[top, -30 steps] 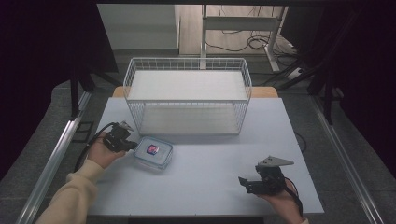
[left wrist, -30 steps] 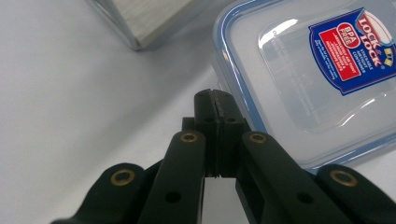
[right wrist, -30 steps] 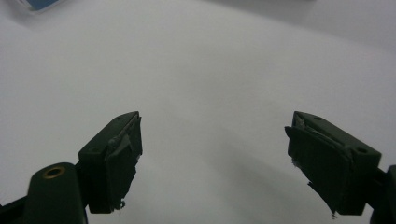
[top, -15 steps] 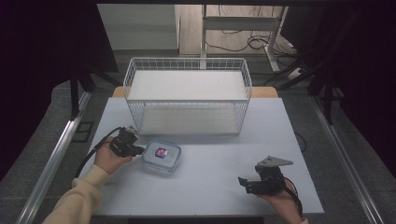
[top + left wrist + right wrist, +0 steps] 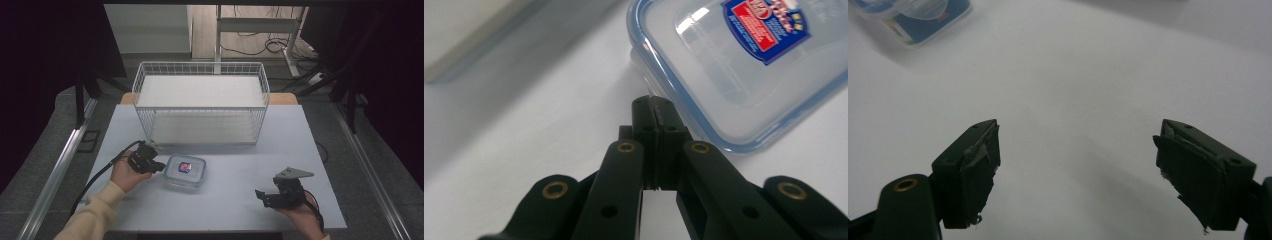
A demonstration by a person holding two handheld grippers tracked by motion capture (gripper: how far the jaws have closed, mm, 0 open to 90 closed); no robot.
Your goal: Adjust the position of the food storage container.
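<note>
A clear plastic food container with a blue-rimmed lid and a red and blue label lies flat on the white table, in front of the wire basket. My left gripper is shut with nothing between its jaws, and its tips rest against the container's left edge. In the left gripper view the closed jaws meet the rim of the container. My right gripper hovers open near the table's front right, well away from the container; its jaws stand wide apart over bare table, with the container far off at the upper left.
A white wire basket stands at the back middle of the table, with a white liner inside. A black cable trails from the left gripper off the table's left front. Dark floor and rails surround the table.
My left gripper has moved to the right with its tips against the container, and the container has slid to the right with it. The right gripper has stayed put.
</note>
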